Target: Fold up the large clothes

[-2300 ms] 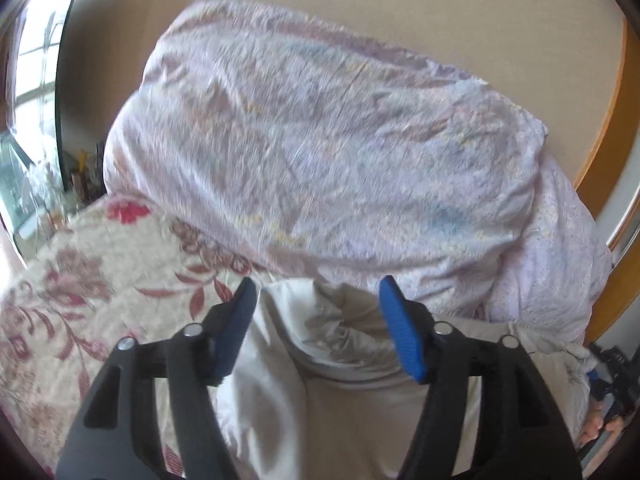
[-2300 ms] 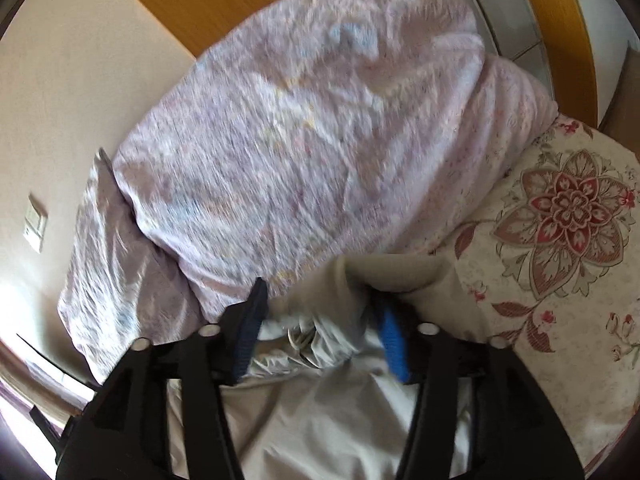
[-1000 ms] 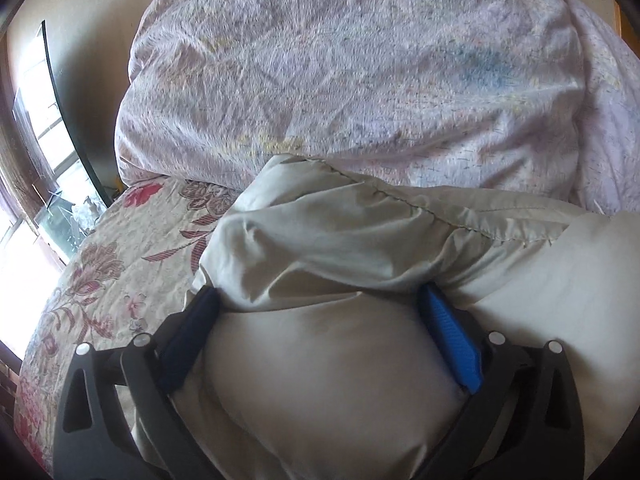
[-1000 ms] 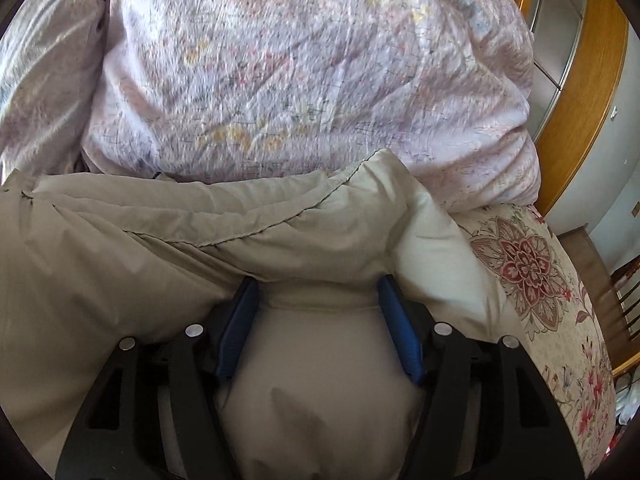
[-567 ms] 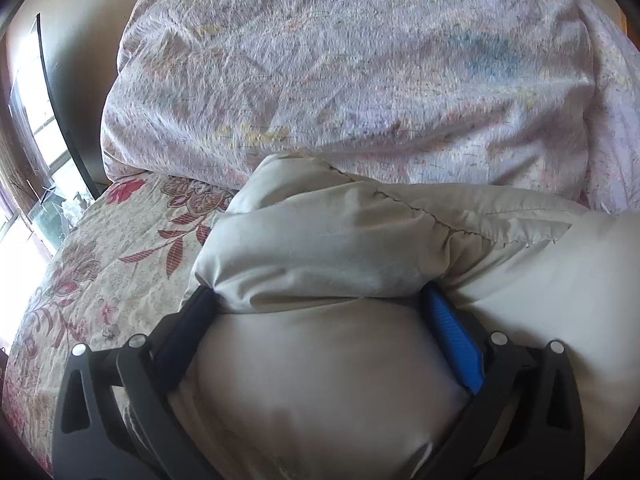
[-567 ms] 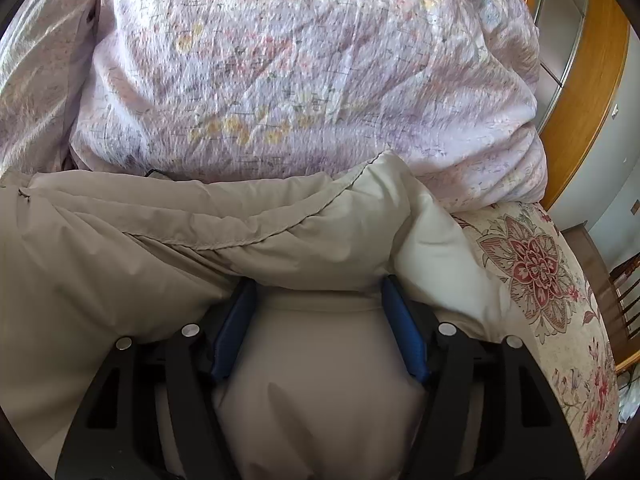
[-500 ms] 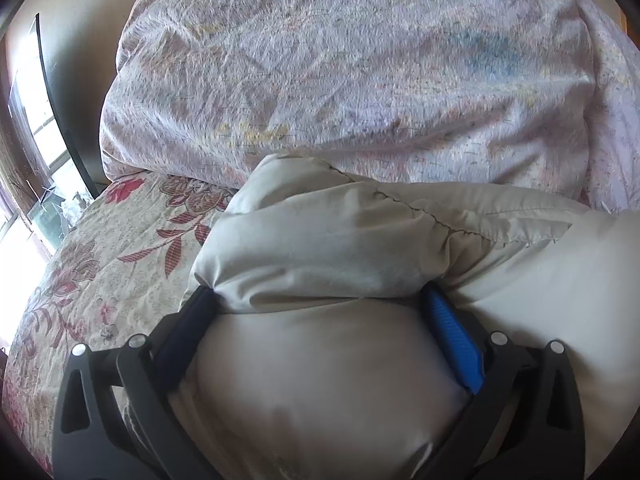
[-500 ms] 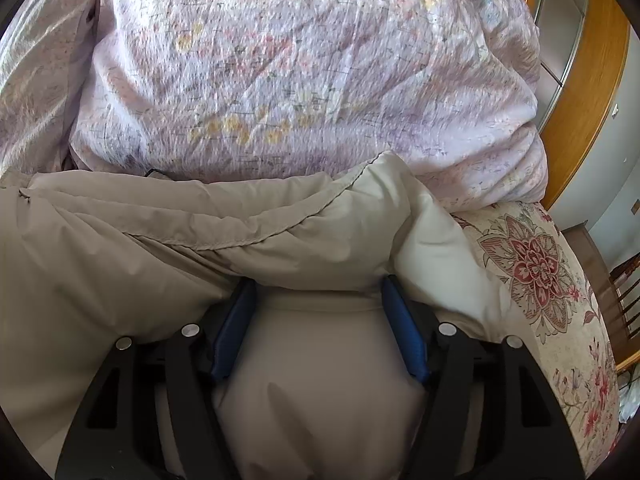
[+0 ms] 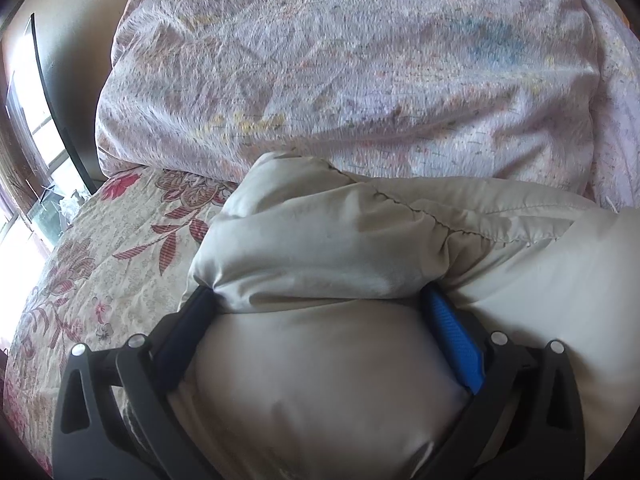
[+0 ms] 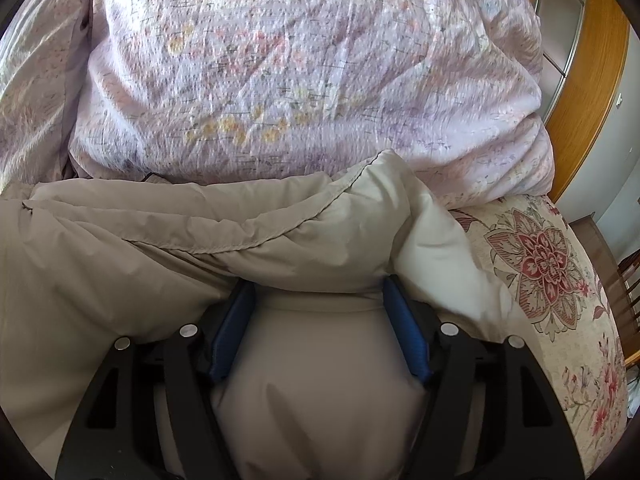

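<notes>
A puffy beige jacket lies on the flowered bedspread, its far edge doubled over into a thick roll against the lilac quilt. My left gripper is shut on the jacket's padding near its left end. The stuffing bulges between the blue pads, and the roll hides the fingertips. In the right wrist view the same jacket fills the lower half. My right gripper is shut on padding near the right end, and the fold hides its tips too.
A big crumpled lilac flowered quilt is piled right behind the jacket and touches it. A window lies beyond the bed's left edge. Orange wooden wardrobe panels stand at the right, with the bedspread's edge below them.
Since the earliest frames both grippers have come down and forward with the jacket, which now rests rolled against the quilt. Over the last second hardly anything has moved.
</notes>
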Demonstrator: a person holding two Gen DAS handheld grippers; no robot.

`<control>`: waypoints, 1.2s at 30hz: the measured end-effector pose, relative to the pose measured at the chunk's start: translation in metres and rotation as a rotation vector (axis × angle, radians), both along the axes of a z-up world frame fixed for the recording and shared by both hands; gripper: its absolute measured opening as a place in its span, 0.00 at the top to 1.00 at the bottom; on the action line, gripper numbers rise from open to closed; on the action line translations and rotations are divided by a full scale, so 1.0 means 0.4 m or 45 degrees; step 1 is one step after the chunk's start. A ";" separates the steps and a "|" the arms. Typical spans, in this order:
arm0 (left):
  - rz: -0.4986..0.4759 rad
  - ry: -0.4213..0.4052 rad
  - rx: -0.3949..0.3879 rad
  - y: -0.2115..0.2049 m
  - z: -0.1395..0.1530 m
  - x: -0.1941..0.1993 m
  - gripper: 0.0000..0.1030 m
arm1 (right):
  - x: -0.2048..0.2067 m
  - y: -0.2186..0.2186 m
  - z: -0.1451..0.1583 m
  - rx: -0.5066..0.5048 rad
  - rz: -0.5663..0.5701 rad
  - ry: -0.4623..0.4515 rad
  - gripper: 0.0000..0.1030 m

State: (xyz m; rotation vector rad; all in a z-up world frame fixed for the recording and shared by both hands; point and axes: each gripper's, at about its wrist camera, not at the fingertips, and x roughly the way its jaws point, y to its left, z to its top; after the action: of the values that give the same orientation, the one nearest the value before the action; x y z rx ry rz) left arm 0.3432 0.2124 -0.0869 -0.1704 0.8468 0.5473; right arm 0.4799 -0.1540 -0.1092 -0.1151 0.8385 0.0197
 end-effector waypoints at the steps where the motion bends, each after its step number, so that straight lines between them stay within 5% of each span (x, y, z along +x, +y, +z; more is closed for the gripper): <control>1: -0.001 0.000 -0.002 0.001 -0.001 0.001 0.02 | 0.000 -0.001 0.000 0.002 -0.001 0.000 0.34; 36: 0.004 0.009 0.011 0.005 0.005 0.001 0.02 | -0.006 -0.014 -0.002 0.043 -0.026 -0.021 0.33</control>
State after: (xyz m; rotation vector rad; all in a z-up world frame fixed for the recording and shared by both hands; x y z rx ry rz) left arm 0.3435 0.2143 -0.0850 -0.1619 0.8513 0.5550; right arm 0.4774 -0.1596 -0.1100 -0.0746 0.8225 0.0136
